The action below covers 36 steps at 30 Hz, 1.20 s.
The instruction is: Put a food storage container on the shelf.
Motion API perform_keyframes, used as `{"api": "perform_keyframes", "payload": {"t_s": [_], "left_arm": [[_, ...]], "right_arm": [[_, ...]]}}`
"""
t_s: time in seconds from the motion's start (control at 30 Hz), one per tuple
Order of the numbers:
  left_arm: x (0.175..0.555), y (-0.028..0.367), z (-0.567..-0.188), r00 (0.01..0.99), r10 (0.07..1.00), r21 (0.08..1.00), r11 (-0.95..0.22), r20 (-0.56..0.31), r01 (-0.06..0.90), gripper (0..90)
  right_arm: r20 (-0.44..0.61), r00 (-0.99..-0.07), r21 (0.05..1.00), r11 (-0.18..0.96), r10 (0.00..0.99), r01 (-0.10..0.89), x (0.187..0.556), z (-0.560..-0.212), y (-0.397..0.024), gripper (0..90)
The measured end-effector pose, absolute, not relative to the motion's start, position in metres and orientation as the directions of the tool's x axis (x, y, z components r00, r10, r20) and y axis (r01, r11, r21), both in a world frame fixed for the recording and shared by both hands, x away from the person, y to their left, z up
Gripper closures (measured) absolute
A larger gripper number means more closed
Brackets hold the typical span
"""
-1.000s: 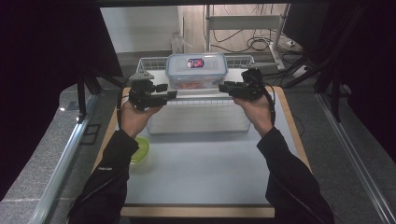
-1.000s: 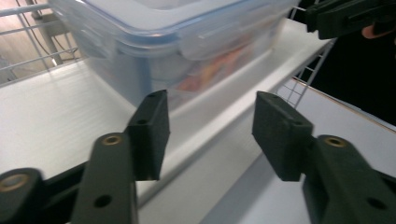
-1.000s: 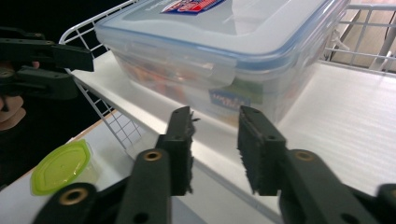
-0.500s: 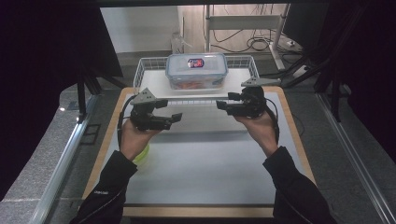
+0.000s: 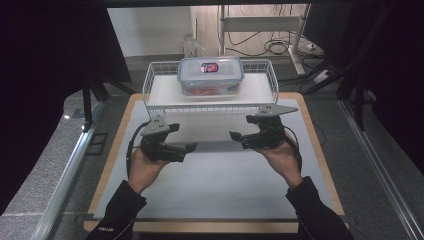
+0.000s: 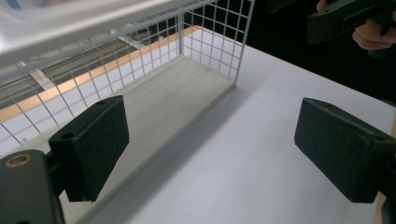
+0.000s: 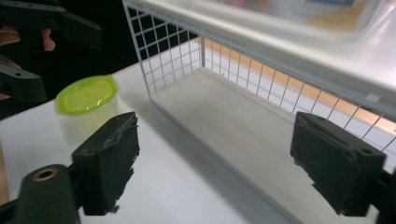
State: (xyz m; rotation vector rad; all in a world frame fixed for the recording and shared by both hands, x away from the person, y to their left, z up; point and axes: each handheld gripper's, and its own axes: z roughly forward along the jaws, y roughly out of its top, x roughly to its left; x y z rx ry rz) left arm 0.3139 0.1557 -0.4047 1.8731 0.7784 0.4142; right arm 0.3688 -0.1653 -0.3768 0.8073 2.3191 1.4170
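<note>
A clear plastic container with a blue lid (image 5: 210, 75) stands on top of a white wire rack (image 5: 156, 82) at the far side of the table. It is blurred at the top of the right gripper view (image 7: 299, 14). In front of the rack, my left gripper (image 5: 190, 147) and right gripper (image 5: 235, 136) point at each other, low over the white mat. Both have just been opening their jaws. The left gripper (image 6: 212, 149) and the right gripper (image 7: 224, 168) are open with nothing between the pads.
A small tub with a green lid (image 7: 86, 95) sits on the mat at the left, near my left hand. The rack's mesh wall (image 6: 210, 42) and its grey base (image 6: 177, 98) lie just ahead. A wooden border (image 5: 315, 145) frames the white mat (image 5: 215, 185).
Both grippers have drawn back from beside the container toward the near side and sunk lower. Their jaws have widened. The container stays on the rack.
</note>
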Motion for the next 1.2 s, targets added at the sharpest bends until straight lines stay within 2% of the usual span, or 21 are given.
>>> {"api": "perform_keyframes", "payload": {"t_s": [0.27,0.47,0.87,1.2], "left_arm": [[0.298,0.154,-0.426,0.731,0.68,0.906,-0.269,-0.062,0.327,5.0],[0.283,0.16,-0.445,0.715,0.697,0.902,-0.275,-0.052,0.333,3.1],[0.252,0.16,-0.475,0.716,0.697,0.898,-0.337,0.036,0.283,2.4],[0.238,0.159,-0.49,0.729,0.684,0.891,-0.342,0.018,0.299,2.0]], "right_arm": [[0.007,-0.802,0.869,0.394,0.597,0.3,0.355,-0.401,-0.168,4.4],[-0.001,-0.803,0.863,0.407,0.595,0.3,0.348,-0.414,-0.171,0.3],[0.025,-0.799,0.865,0.388,0.601,0.319,0.319,-0.435,-0.179,0.0],[0.034,-0.795,0.852,0.398,0.606,0.34,0.296,-0.461,-0.19,0.9]]}}
